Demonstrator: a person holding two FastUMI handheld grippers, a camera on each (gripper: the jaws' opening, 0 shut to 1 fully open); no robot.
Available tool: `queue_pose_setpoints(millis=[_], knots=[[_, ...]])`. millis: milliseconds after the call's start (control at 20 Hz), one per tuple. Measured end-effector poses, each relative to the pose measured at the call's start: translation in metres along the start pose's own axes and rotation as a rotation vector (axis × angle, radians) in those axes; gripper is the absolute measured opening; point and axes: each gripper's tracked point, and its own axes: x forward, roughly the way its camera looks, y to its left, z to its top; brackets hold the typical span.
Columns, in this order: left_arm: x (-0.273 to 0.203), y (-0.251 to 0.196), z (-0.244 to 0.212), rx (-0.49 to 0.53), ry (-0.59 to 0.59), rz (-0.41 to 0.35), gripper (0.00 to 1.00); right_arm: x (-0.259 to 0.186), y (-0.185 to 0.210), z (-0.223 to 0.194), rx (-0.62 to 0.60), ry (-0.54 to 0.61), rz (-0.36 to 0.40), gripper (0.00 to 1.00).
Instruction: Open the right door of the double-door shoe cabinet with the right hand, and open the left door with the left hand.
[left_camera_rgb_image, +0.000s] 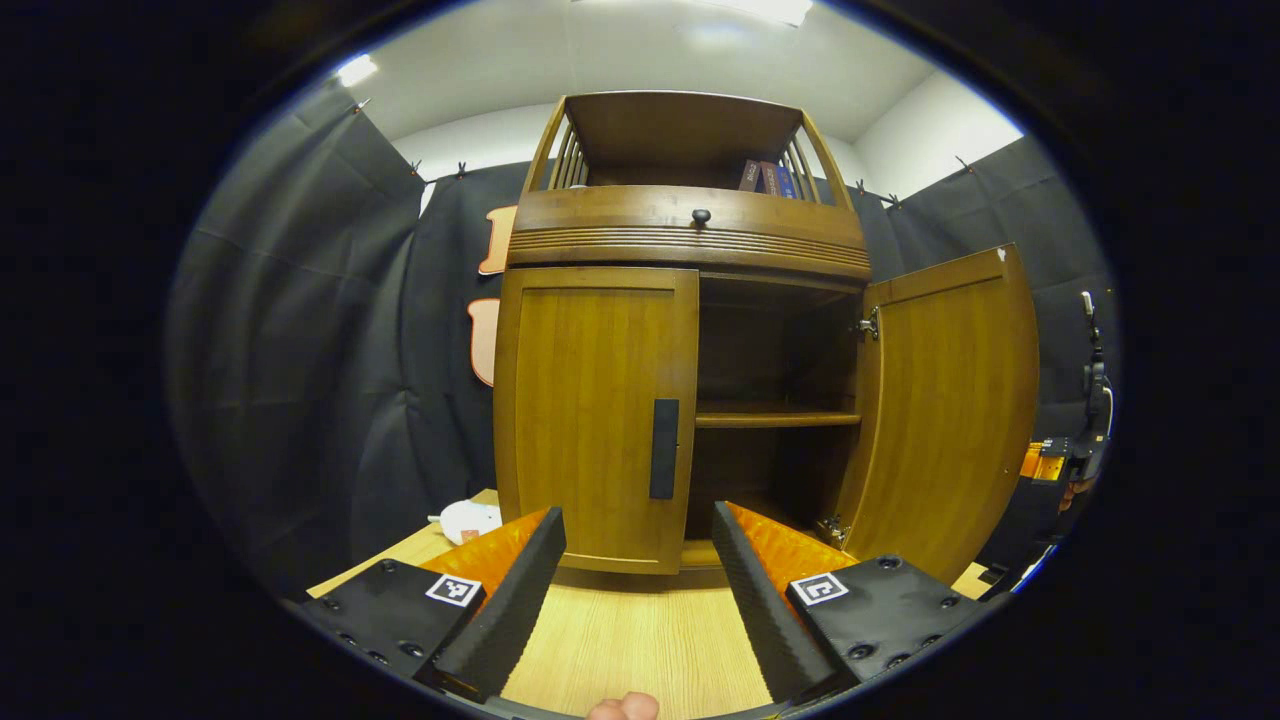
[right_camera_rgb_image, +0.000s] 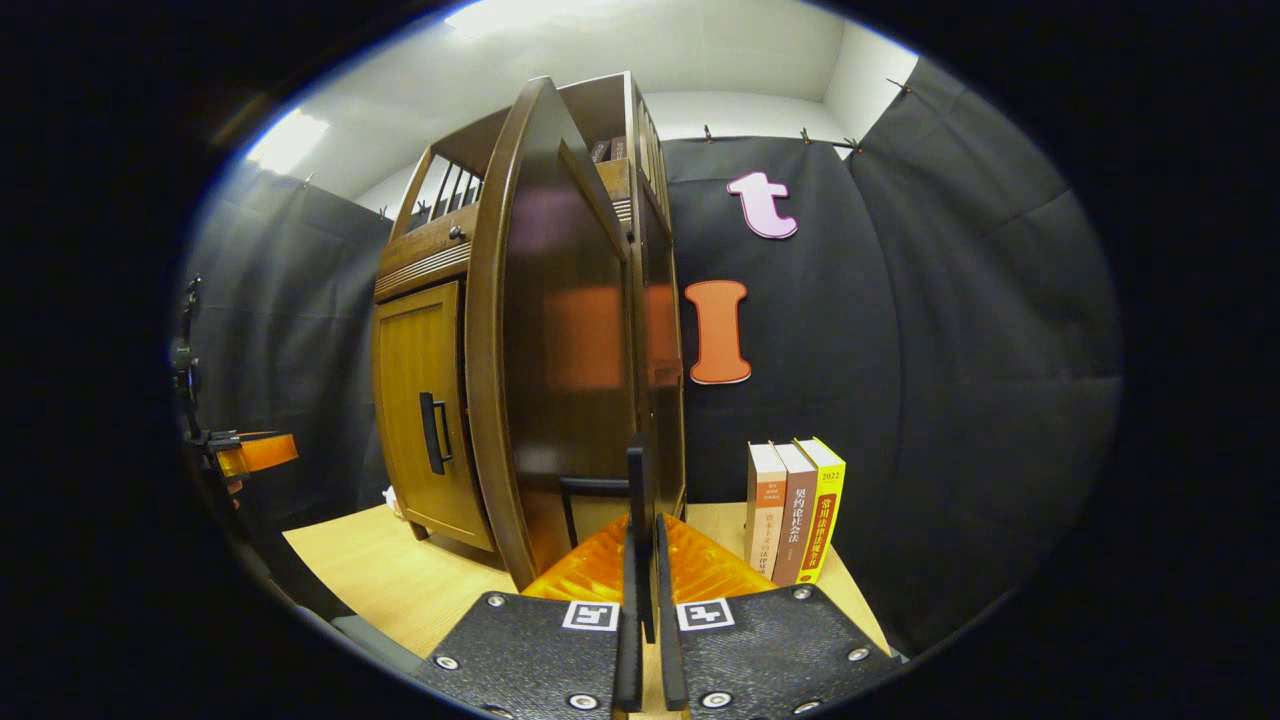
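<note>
The left gripper (left_camera_rgb_image: 638, 580) is seen low in the left gripper view with its 2 fingers spread wide and nothing between them. Straight ahead of it, and slightly up, stands the left door (left_camera_rgb_image: 597, 415) of the shoe cabinet (left_camera_rgb_image: 690, 235), not yet opened, flush in its frame. The dark bar handle (left_camera_rgb_image: 664, 449) on that door is set near the inner edge, with its long axis vertical, so it lies almost on the line between the spread fingers; judged from this, a forward reach with the fingers kept level would bring 1 finger to each side of the bar.

In the right gripper view, the right gripper (right_camera_rgb_image: 648, 610) is closed on the thin dark handle (right_camera_rgb_image: 636, 520) of the right door (right_camera_rgb_image: 560, 340), both fingers pressed against it. That door is swung well out from the cabinet front, and the shelf (left_camera_rgb_image: 778, 418) inside is exposed in the left gripper view.

The left gripper is judged the nearer to the closed door. The cabinet is of glossy brown wood with a knobbed band above the doors. 3 books (right_camera_rgb_image: 795, 510) stand upright on the table (right_camera_rgb_image: 370, 570) near the right gripper.
</note>
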Motion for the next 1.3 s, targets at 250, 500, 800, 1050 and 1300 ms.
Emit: queue_pose_setpoints(millis=[250, 500, 800, 1050, 1300], knots=[[0.002, 0.003, -0.001, 0.008, 0.005, 0.007, 0.94, -0.030, 0.000, -0.042, -0.089, 0.098, -0.046, 0.11], [0.011, 0.000, 0.001, 0.016, 0.007, -0.005, 0.94, -0.051, 0.015, -0.027, -0.040, 0.040, -0.081, 0.11], [0.039, 0.003, 0.021, 0.011, -0.040, -0.008, 0.94, -0.063, 0.025, 0.016, -0.018, -0.074, -0.103, 0.17], [0.087, 0.013, 0.042, 0.031, -0.087, -0.005, 0.93, -0.063, 0.030, 0.020, -0.018, -0.078, -0.103, 0.51], [0.130, -0.002, 0.048, -0.002, -0.077, -0.073, 0.94, -0.065, 0.031, 0.017, 0.000, -0.068, -0.126, 0.86]])
